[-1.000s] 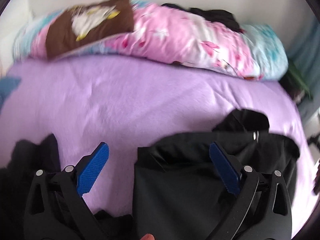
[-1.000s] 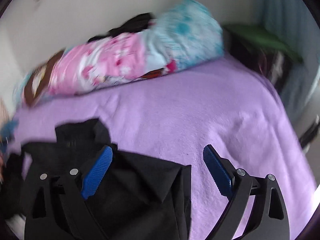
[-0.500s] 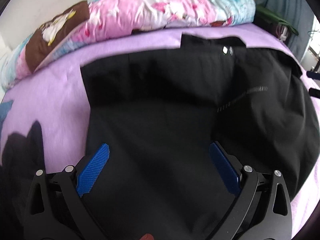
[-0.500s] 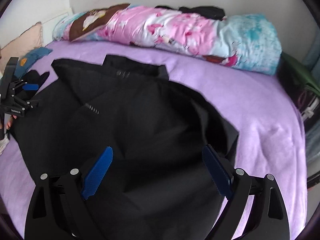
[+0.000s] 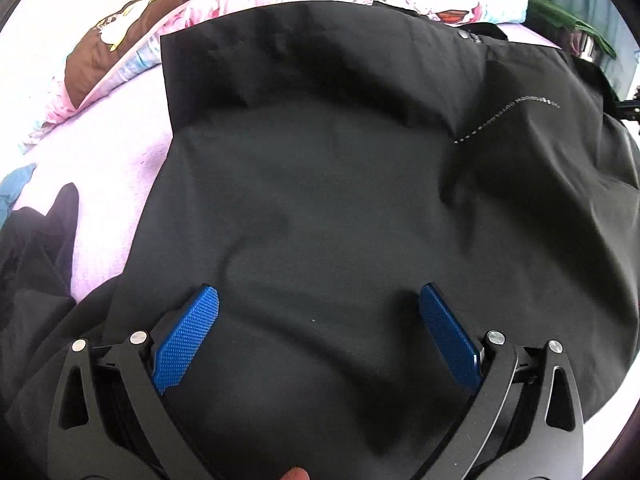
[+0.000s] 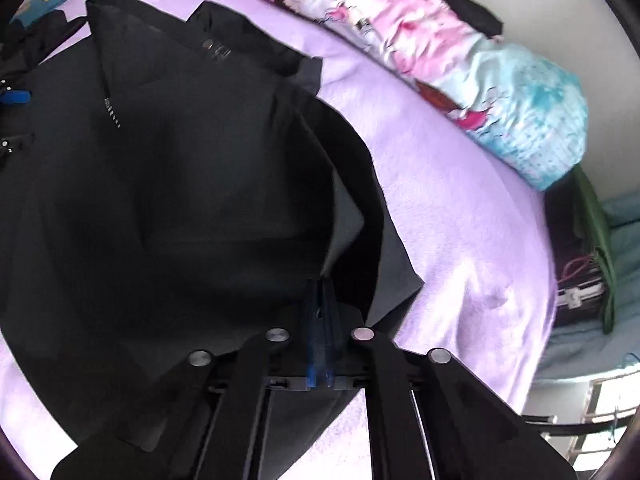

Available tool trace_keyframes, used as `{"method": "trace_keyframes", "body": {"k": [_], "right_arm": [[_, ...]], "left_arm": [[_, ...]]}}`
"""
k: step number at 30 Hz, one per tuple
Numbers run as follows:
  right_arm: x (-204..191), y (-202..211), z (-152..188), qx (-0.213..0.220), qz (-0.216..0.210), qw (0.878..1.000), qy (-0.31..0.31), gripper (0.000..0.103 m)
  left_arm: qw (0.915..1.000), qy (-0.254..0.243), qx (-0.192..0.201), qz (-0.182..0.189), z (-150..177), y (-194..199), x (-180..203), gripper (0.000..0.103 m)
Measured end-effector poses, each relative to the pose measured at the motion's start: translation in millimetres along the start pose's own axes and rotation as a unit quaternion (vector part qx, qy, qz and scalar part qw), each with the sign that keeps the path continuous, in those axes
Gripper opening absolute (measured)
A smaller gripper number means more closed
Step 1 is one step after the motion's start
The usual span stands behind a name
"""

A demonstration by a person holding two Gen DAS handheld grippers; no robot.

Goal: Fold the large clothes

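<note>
The purple bed sheet [image 6: 460,208] carries the whole scene, with a rolled pink-and-blue quilt [image 6: 460,60] along its far edge. On the sheet lies the black garment [image 5: 340,200], spread broadly, its long axis running from the near edge toward the quilt; a folded-over panel crosses its far end, marked by a snap button [image 5: 464,34] and a line of printed lettering [image 5: 516,110].

The right gripper [image 6: 320,292] has just been closing, and its jaws now stand together at the garment's right-hand corner, where layers of cloth overlap (fabric appears pinched between the pads, though the dark cloth makes this hard to confirm).

The left gripper [image 5: 318,332] stands wide, its blue pads [image 5: 188,340] straddling flat cloth directly below, holding nothing.

Assessment: the next fold turns on the left side. The garment's near-left hem lies just down and left of the left gripper, which is the nearer hand to it.
</note>
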State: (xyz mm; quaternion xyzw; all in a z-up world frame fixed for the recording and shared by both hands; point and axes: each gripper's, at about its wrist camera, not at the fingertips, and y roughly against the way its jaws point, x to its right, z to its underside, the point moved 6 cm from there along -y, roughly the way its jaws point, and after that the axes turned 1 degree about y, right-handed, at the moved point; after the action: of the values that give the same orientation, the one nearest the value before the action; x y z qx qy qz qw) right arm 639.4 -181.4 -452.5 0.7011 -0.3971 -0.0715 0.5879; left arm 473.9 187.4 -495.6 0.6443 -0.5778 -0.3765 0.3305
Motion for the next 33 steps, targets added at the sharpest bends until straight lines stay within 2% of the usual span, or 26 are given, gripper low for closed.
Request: {"method": "trace_keyframes", "body": {"k": [6,7,12,15,18,19,20,25,29,31,33], "right_arm": [[7.0,-10.8,-4.0,-0.024,0.034,0.999,0.024,0.005],[10.2,-10.9,-4.9,-0.026,0.042,0.998,0.027,0.002],[37.6,-6.0,-14.2,-0.034,0.076,0.996,0.025,0.002],[55.9,-9.2,-29.1,-0.036,0.108,0.992,0.05,0.003],[78.9,-25.7,-45.9,-0.057,0.152,0.986,0.037,0.02],[82.4,-29.5,-49.3,-0.064,0.154,0.986,0.018,0.038],[85.8,-31.6,-53.3,-0.058,0.147,0.987,-0.004,0.047],[85.9,-17.9,-60.2,-0.003,0.104,0.99,-0.1,0.054],[92.9,12.5,-45.8,0.053,0.084,0.98,-0.17,0.068],[99.2,16.0,-33.2,0.061,0.044,0.973,-0.217,0.068],[96.8,6.4,-10.5,0.031,0.006,0.969,-0.244,0.067]], "left_arm": [[1.0,-0.005,0.0,0.007,3.8,-3.3,1.0,0.097],[1.0,-0.006,0.0,0.008,4.1,-3.8,1.6,0.097],[0.9999,-0.004,-0.001,0.014,0.1,-9.2,-5.8,0.097],[0.9999,-0.005,-0.002,0.014,0.9,-11.1,-7.1,0.097],[0.9999,-0.003,-0.004,0.015,-1.2,-12.9,-7.5,0.097],[0.9999,-0.004,-0.005,0.015,-1.0,-13.5,-7.3,0.097],[0.9999,-0.006,-0.005,0.014,-0.4,-13.6,-7.5,0.097],[0.9996,0.004,0.002,0.027,-3.0,-6.5,-10.2,0.097],[0.9992,0.018,0.015,0.031,-13.5,4.3,-21.6,0.097],[0.9991,0.022,0.023,0.029,-19.3,9.6,-29.3,0.097],[0.9992,0.022,0.027,0.022,-23.2,13.6,-37.3,0.097]]}}
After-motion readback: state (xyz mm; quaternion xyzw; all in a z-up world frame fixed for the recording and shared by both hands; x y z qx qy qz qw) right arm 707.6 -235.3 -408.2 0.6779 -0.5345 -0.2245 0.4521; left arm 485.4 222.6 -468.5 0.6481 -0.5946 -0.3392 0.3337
